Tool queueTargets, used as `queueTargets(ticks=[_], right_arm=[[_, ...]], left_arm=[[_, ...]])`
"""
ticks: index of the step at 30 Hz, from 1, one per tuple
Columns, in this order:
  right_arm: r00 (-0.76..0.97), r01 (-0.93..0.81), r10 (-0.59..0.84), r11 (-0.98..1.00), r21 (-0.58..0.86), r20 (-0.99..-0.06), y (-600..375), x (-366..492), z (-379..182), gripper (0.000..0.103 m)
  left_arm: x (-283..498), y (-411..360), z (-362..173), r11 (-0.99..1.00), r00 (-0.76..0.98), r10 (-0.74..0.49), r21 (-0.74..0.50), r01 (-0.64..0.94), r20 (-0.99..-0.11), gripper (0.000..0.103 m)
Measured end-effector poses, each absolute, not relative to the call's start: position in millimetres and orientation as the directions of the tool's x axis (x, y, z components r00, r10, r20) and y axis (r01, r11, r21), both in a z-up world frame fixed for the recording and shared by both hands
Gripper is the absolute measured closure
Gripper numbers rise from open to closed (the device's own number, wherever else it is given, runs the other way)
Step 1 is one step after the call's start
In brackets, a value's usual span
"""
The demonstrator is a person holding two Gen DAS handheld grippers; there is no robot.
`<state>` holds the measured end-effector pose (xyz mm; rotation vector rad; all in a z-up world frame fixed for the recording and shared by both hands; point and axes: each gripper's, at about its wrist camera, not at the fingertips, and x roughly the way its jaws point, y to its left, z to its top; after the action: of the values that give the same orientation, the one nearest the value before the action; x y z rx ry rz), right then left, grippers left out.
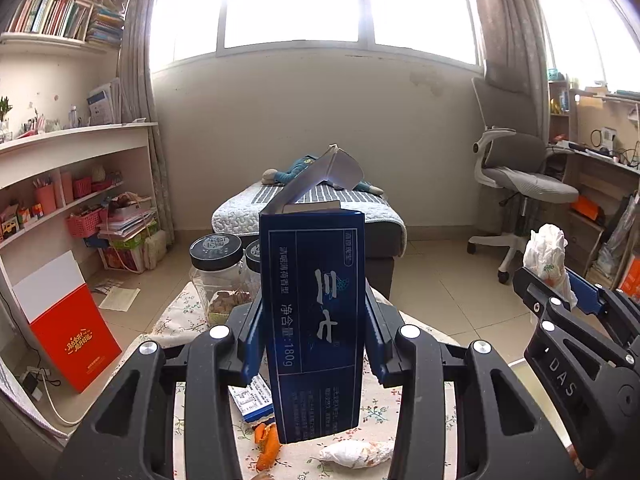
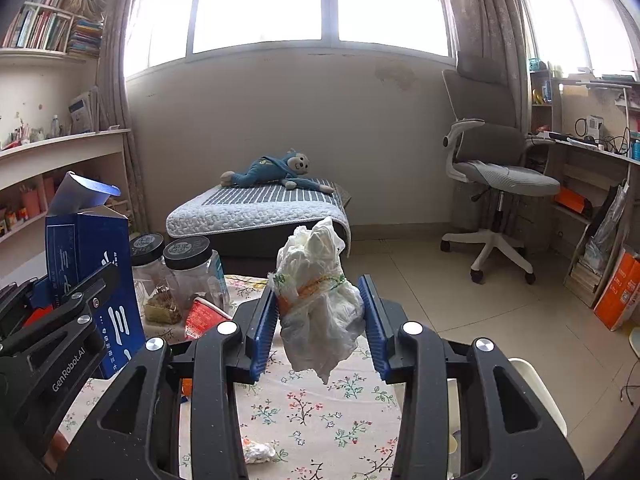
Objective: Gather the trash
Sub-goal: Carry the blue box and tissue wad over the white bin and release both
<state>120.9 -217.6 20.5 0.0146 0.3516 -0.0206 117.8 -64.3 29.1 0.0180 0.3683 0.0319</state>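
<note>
My left gripper (image 1: 314, 320) is shut on a tall dark blue carton (image 1: 316, 312) with its top flap open, held upright above the floral-cloth table (image 1: 384, 408). The carton also shows in the right wrist view (image 2: 92, 264). My right gripper (image 2: 322, 320) is shut on a crumpled white plastic bag (image 2: 320, 304), held above the table; this bag also shows in the left wrist view (image 1: 548, 260). On the cloth lie orange peel (image 1: 267, 444), a white crumpled wrapper (image 1: 356, 454) and a small blue-white packet (image 1: 254, 398). A small crumpled wrapper (image 2: 258, 452) lies near the table's front.
Two clear jars with black lids (image 2: 172, 276) and a red packet (image 2: 202, 316) stand at the table's far left. Beyond are a low bed with a plush toy (image 2: 276, 172), an office chair (image 2: 496, 184), shelves on the left and a desk on the right. A white rim (image 2: 536, 392) shows right of the table.
</note>
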Motion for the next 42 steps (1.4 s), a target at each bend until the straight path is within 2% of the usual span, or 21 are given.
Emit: queueTargets(ticks=[20,27,30,31,33,35,36,37,42], right_arm=[[0.891,0.265,-0.235,0.964,0.025,-0.388,-331,112,13,0.064],[0.861,0.337,-0.288,0.94,0.048,-0.419,-365,109,7,0.06],[0.848,0.372,-0.316,0.927,0.053,-0.426,-379,106,6,0.049],[0.842,0.388,-0.328,0.92,0.057,-0.427,-384,105,6,0.04],[0.831,0.422,-0.356,0.904,0.068,-0.427,-394,101,7,0.032],[0.814,0.47,-0.4,0.879,0.075,-0.421,-405,96,9,0.015],[0.804,0.501,-0.429,0.862,0.08,-0.412,-411,92,9,0.01],[0.795,0.527,-0.454,0.845,0.087,-0.403,-418,88,10,0.007],[0.754,0.614,-0.515,0.772,0.162,-0.407,-455,70,13,0.007]], left_arm=[[115,-142,20,0.991,0.921,-0.089,0.055,0.118,-0.379,0.062],[113,-175,17,0.982,0.912,-0.137,0.065,0.175,-0.386,0.062],[116,-191,15,0.977,0.899,-0.17,0.054,0.208,-0.403,0.062],[116,-197,15,0.974,0.894,-0.184,0.047,0.222,-0.408,0.062],[118,-211,15,0.967,0.886,-0.21,0.042,0.249,-0.413,0.062],[119,-226,15,0.959,0.877,-0.238,0.044,0.281,-0.417,0.062],[119,-233,14,0.954,0.871,-0.252,0.044,0.297,-0.421,0.062],[120,-241,14,0.949,0.864,-0.268,0.04,0.314,-0.427,0.062],[131,-285,13,0.914,0.8,-0.368,-0.026,0.405,-0.474,0.061]])
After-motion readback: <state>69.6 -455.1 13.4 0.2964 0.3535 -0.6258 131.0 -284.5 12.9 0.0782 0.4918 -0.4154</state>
